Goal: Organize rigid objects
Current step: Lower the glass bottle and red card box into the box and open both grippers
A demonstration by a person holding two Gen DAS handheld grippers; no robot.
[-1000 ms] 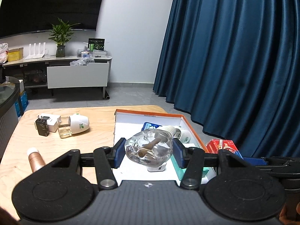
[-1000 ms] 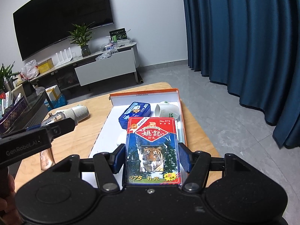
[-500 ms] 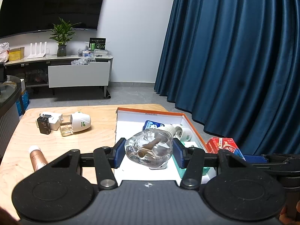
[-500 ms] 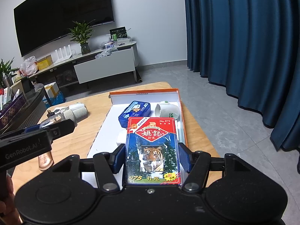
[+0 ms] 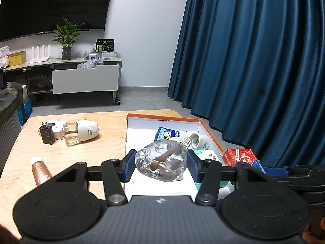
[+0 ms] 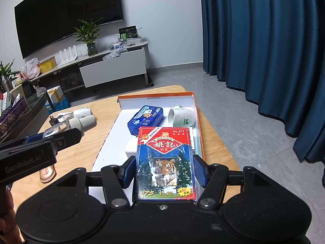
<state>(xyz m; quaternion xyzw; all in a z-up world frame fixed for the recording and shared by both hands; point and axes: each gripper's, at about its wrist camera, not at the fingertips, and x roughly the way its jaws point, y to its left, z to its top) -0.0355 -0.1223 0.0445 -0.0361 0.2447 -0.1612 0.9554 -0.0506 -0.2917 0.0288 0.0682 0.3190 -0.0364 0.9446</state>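
In the left wrist view, a copper-coloured tube [image 5: 40,169] lay at nine o'clock on the wooden table [image 5: 97,148]. At ten o'clock a black plug adapter [image 5: 47,135] stood just beside a white charger block [image 5: 57,130] and a white-capped refill bottle [image 5: 81,131] lying on its side. The left gripper [image 5: 161,165] was clamped on a clear glass refill bottle [image 5: 161,162], held above the near part of the orange-rimmed box [image 5: 162,118]. Inside the box, at one o'clock, sat a blue tin [image 5: 168,134] and a white plug-in diffuser [image 5: 200,141].

In the right wrist view, the left gripper's body crossed the frame at nine o'clock. The right gripper [image 6: 165,171] was clamped on a pack of playing cards [image 6: 165,162] with a tiger on its face, held over the box's near right side. Beyond it, at twelve o'clock, the blue tin and diffuser lay side by side.
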